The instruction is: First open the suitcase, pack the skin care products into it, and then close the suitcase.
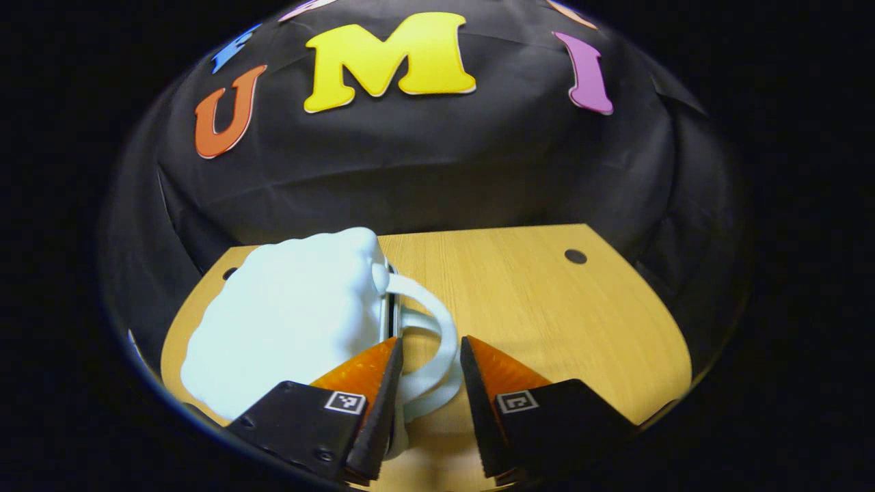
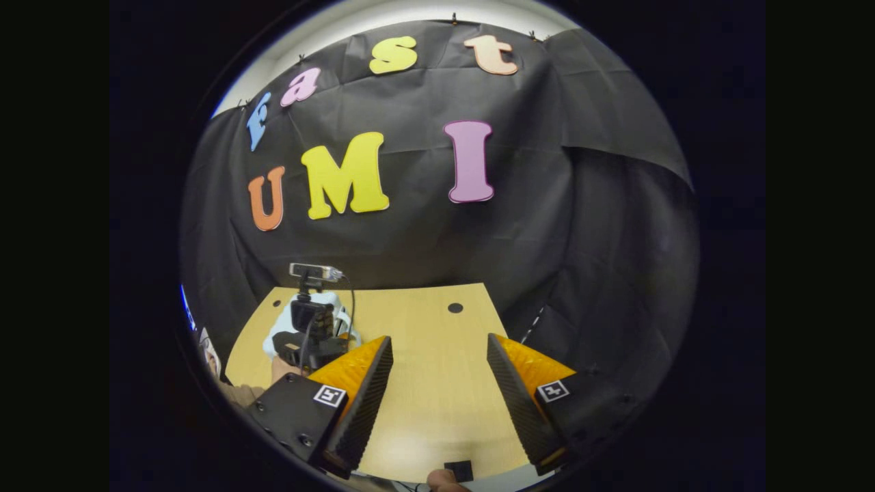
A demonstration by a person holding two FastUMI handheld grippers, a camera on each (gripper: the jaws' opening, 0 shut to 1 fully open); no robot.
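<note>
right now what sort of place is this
Probably a staged recording booth, not a home: black cloth wall behind a bare wooden table, a small white suitcase on it, and a camera-topped left hand-held gripper over that case.

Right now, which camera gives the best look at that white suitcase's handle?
The left gripper view: the suitcase looms close, its handle looping between the left gripper fingers. In the right gripper view the suitcase sits small and far, mostly behind the other gripper; the handle can't be made out.
</note>
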